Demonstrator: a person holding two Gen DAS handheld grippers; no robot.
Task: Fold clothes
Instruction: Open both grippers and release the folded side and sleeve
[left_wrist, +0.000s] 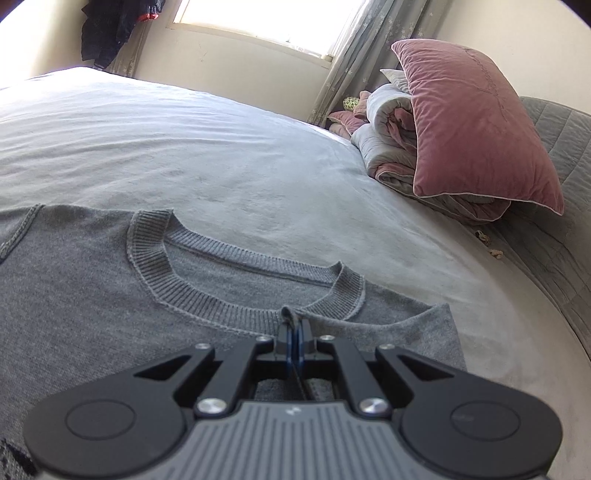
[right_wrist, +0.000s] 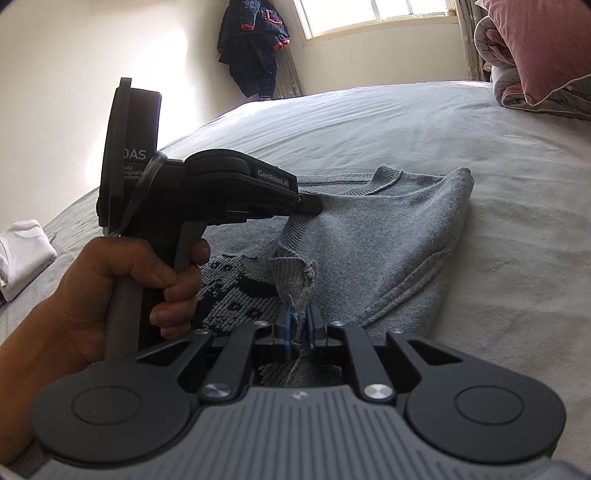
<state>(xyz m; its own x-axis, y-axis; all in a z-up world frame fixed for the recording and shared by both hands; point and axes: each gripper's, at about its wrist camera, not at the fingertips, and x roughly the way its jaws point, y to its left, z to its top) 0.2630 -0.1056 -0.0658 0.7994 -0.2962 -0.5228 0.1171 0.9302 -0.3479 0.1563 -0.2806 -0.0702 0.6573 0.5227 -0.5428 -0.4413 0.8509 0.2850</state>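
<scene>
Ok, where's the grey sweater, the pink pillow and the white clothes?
grey sweater (left_wrist: 92, 280): left wrist view, chest.
pink pillow (left_wrist: 476, 122): left wrist view, velvet face.
folded white clothes (right_wrist: 22, 251): right wrist view, top layer.

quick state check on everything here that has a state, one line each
left gripper: shut, pinching a fold of sweater just below the collar
right gripper: shut on a bunched edge of the sweater
grey sweater: on the bed, partly folded, collar visible
pink pillow: leaning on the rolled quilt
quilt: rolled up
white garment: folded
dark jacket: hanging by the window
</scene>
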